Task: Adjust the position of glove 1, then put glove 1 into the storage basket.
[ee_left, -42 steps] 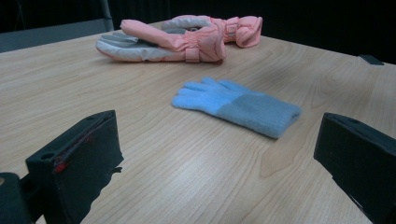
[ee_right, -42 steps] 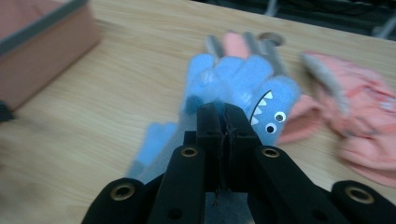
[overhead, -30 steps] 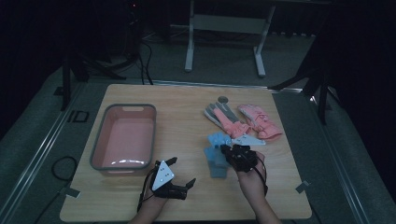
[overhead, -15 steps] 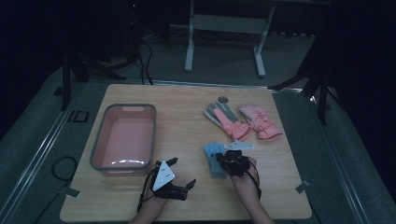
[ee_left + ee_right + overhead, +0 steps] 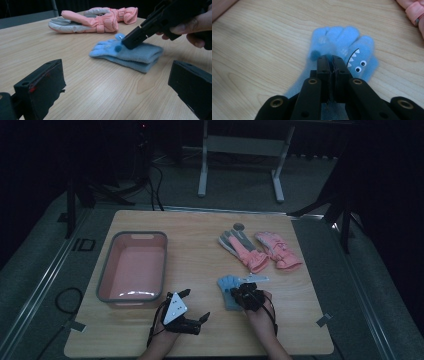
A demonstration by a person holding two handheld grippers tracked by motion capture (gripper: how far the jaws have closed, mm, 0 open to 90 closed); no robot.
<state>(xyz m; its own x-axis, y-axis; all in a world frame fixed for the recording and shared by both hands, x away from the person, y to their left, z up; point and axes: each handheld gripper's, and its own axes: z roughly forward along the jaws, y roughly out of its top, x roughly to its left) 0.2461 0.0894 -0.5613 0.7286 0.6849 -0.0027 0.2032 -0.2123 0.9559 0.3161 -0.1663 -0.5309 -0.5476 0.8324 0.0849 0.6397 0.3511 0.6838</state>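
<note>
The right hand-held gripper [image 5: 241, 292] has its jaws pressed together, tips down on the blue gloves [image 5: 342, 47]. In the right gripper view the closed tips rest on the fleece just below the glove fingers, and a thread of blue seems caught between the pads; whether any real fold of cloth is pinched there cannot be told. The gloves lie stacked flat on the tabletop [image 5: 200, 245], fingers pointing away from this hand-held gripper. Just right of its tips, the upper glove carries a shark face with white teeth and two googly eyes.

The left hand-held gripper [image 5: 196, 317] rests low on the tabletop with its jaws spread wide and nothing between them; the blue gloves lie ahead of it, a little to its right.

Beyond the blue gloves lie two pink gloves [image 5: 260, 251], side by side. Ahead of the left hand-held gripper, on its left, stands a pink tub [image 5: 131, 267] with a grey rim, with nothing inside.

No writing can be read.
</note>
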